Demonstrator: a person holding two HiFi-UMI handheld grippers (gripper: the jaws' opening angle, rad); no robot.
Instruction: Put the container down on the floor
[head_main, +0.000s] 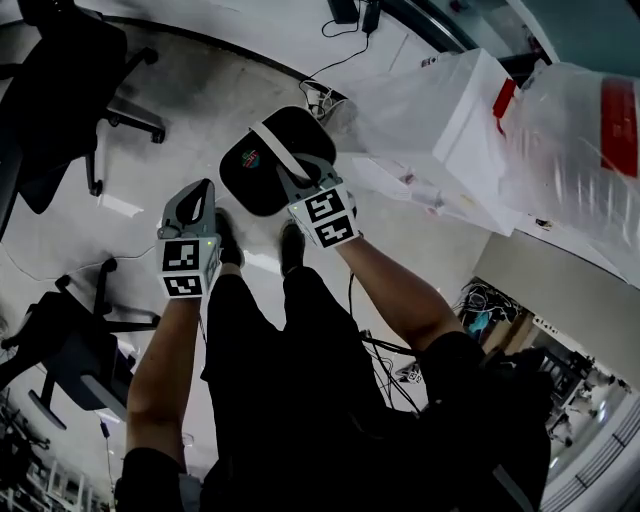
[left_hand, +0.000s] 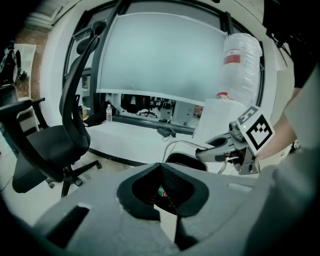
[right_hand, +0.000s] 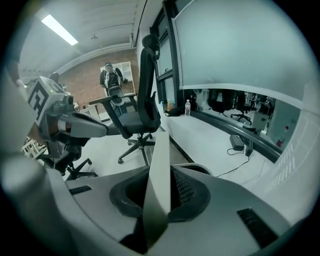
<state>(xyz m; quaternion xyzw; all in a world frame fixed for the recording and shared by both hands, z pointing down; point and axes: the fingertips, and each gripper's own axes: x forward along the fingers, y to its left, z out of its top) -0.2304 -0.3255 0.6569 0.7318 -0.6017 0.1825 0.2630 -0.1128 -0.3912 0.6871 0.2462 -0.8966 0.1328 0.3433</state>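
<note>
A black, rounded container with a small coloured logo hangs above the concrete floor, just in front of the person's shoes. Its white strap handle runs over the top. My right gripper is shut on that strap; in the right gripper view the strap stands pinched between the jaws, with the container's rim beyond. My left gripper hangs just left of the container, apart from it, its tips together on nothing. In the left gripper view the container lies just ahead.
Black office chairs stand at the left and lower left. White plastic bags pile up at the right, close behind the container. Cables trail on the floor beyond it. A person stands far off by a brick wall.
</note>
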